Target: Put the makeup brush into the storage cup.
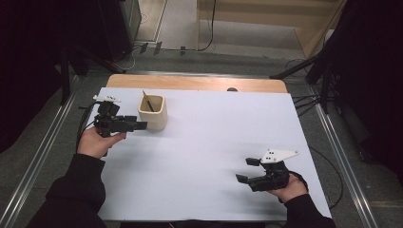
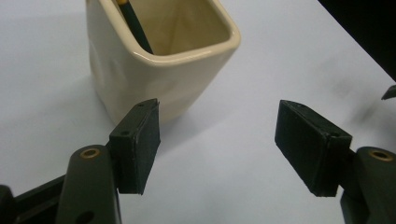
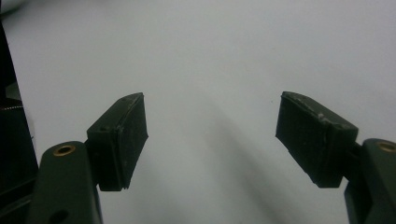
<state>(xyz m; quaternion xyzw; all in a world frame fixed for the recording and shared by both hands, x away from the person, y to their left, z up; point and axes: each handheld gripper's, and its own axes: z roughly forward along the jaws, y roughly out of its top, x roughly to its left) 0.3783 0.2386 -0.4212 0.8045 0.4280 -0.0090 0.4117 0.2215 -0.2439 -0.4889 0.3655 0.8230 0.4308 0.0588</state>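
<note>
White table (image 1: 199, 156) beneath your hands, your left gripper (image 1: 141, 125) spread wide with nothing between its jaws, tips just beside the cream square cup (image 1: 153, 112) holding a pencil (image 1: 148, 101), your right gripper (image 1: 247, 170) likewise gaping over bare tabletop.

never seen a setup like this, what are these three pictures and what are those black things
A person sits at a table covered in white and holds a hand-operated claw in each hand. The high view looks down from above: the left claw is beside a cream square cup with a dark pencil standing in it; the right claw hovers over bare table. The other two pictures come from cameras riding on each claw, looking along its two black jaws. Both claws are open and hold nothing. The left one's camera sees the cup close ahead.
</note>
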